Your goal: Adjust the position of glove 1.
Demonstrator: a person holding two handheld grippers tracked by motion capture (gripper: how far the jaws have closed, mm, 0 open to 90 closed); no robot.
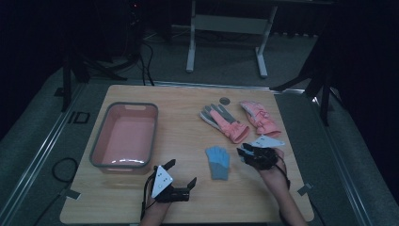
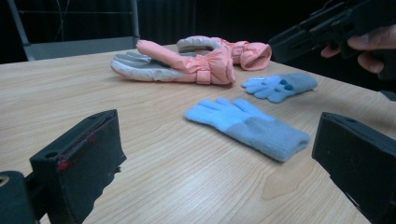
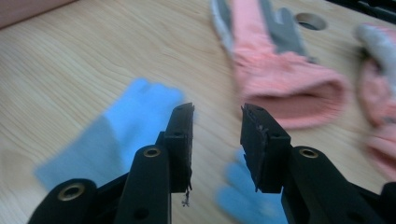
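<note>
Right gripper [image 3: 217,140] parted, empty, over table [image 1: 188,141]; second blue glove [image 3: 247,200] just below fingertips, first blue glove [image 3: 112,140] beside left finger. Left gripper [image 1: 181,174] wide apart, empty. Knit: soft, light, floppy; likely best pinched at cuff.

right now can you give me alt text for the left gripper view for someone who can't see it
Two blue knit gloves, one nearer and one farther, lie on a wooden table between the left claw's open black jaws. Behind them lie two pink and grey padded gloves, touching. A hand holds the right claw at upper right, above the table.
</note>
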